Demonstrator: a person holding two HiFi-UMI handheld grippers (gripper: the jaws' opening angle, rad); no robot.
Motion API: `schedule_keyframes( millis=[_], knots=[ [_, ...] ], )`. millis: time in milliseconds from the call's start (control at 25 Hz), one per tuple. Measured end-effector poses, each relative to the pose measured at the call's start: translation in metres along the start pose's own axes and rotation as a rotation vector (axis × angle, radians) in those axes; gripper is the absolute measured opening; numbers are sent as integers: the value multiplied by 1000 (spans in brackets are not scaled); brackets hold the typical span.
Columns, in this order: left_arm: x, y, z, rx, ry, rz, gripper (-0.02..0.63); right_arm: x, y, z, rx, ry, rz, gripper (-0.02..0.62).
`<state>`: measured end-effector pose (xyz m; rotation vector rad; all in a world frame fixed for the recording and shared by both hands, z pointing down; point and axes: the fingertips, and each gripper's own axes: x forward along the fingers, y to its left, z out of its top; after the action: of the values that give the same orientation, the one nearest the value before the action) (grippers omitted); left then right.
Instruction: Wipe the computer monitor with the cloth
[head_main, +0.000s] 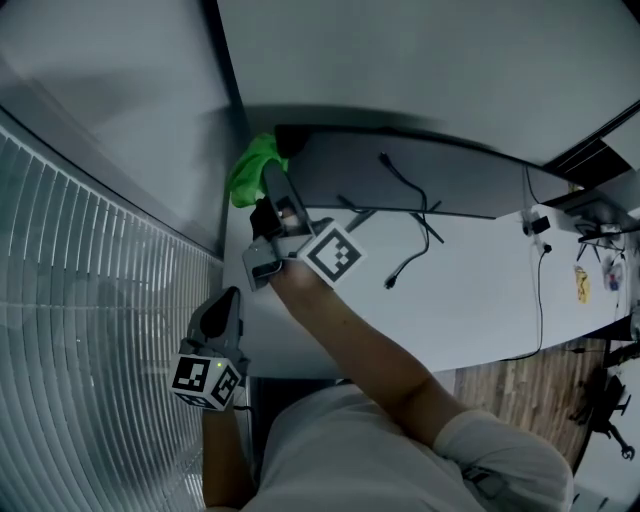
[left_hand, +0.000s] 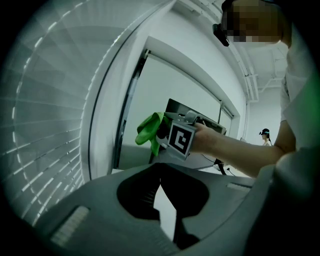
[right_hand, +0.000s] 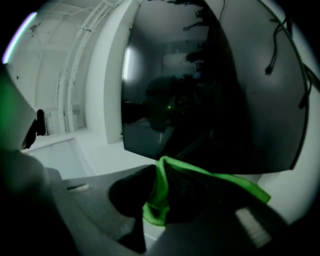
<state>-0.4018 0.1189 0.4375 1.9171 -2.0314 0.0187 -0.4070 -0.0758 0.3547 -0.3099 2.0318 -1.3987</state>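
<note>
right gripper (head_main: 269, 188) outstretched, pinching cloth (head_main: 249, 168) beside monitor (head_main: 440, 178)

Nothing legible here: the marker cubes (head_main: 331, 254) on the left gripper (head_main: 230, 300) and right gripper (head_main: 270, 185) show only black-and-white square patterns, and the yellow tag (head_main: 581, 283) on the desk (head_main: 470, 300) is too small to read.

**Other things in the room**

A white desk (head_main: 470, 300) has a black cable (head_main: 408, 262) curling across it. A small yellow thing (head_main: 581, 284) lies near its right end. Window blinds (head_main: 90, 300) hang on the left. The floor (head_main: 515, 388) is brown wood. Far off stands a person (left_hand: 264, 136).
</note>
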Motion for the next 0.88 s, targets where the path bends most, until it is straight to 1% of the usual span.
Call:
schedule_keyframes(
  millis=[80, 280, 440, 560, 720, 880],
  knots=[
    [-2, 3, -3, -8, 7, 9, 9, -5, -16, -3, 1, 7, -33, 58],
    [-4, 6, -24, -21, 22, 31, 9, -26, -64, -11, -18, 16, -88, 58],
    [-16, 8, -9, -28, 57, 60, 9, -24, -71, -11, -23, 19, -136, 58],
    [-22, 11, -22, -34, 65, 73, 9, -35, -95, -17, -20, 26, -185, 58],
    [-22, 13, -42, -48, 75, 81, 9, -47, -123, -18, -65, 40, -183, 58],
    [-21, 15, -53, -60, 87, 88, 9, -56, -149, -22, -82, 53, -218, 58]
  ],
)
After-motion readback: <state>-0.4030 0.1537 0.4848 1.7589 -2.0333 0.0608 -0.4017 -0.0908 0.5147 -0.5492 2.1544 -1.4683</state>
